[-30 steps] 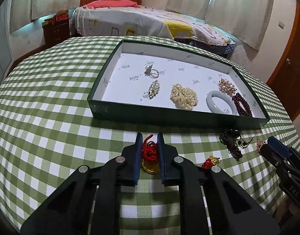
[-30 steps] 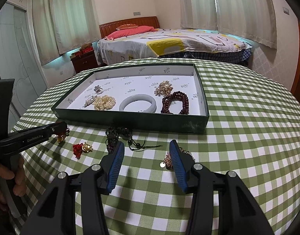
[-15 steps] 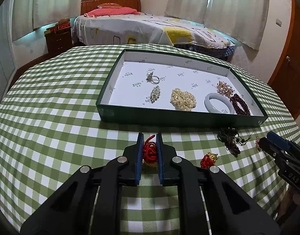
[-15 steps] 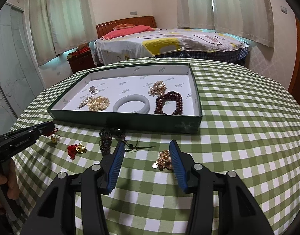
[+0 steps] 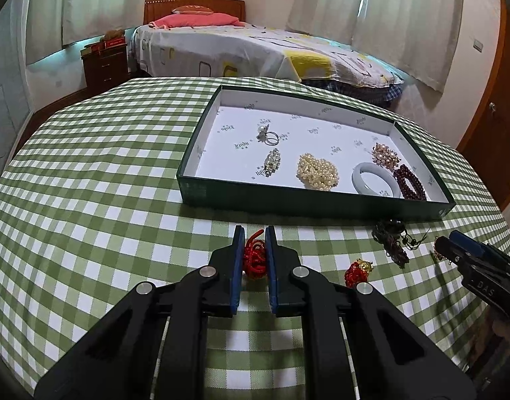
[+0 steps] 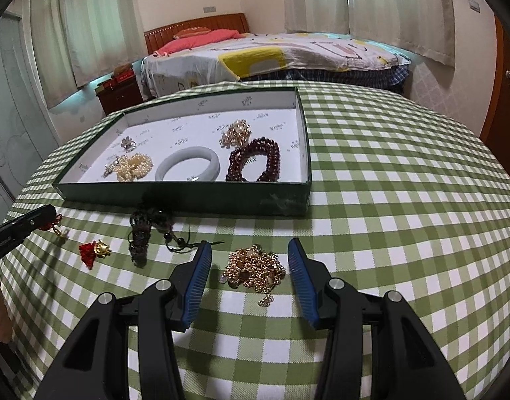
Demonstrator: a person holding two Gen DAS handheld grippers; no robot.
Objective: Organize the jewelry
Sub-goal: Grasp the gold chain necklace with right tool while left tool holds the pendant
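1. Six pieces are found already placed in the shallow dark-green cardboard tray with white printed lining (image 5: 308, 200): a silver ring with a pearl (image 5: 268, 136), a small rhinestone brooch (image 5: 272, 162), a heap of cream pearl strands (image 5: 317, 171), a pale jade-like bangle (image 5: 375, 180), a gold-and-pearl cluster piece (image 5: 385, 156) and a coiled dark-red bead bracelet (image 5: 410, 183).

2. Four pieces are judged outstanding; all lie outside the tray on the green-and-white checked tablecloth (image 5: 88, 200) or are held above it.

3. The left gripper (image 5: 255, 236) is clenched on a red knotted cord ornament (image 5: 254, 256). In the right wrist view a small gold charm is seen hanging below its tip, clear of the cloth, so this piece is judged lifted but not yet delivered.

4. The right gripper (image 6: 248, 260) is held released, its blue pads on either side of a tangled gold chain necklace (image 6: 253, 270) without touching it. The necklace lies on the cloth, in front of the tray's near wall.

5. A second red cord ornament with a gold charm (image 6: 94, 250) is left untouched on the cloth between the two grippers.

6. A dark braided cord piece with black beads (image 6: 145, 233) is left untouched, just beside the tray's near wall.

7. Progress is assessed as past the halfway mark: six stowed, one in hand, one about to be gripped, two unattended.
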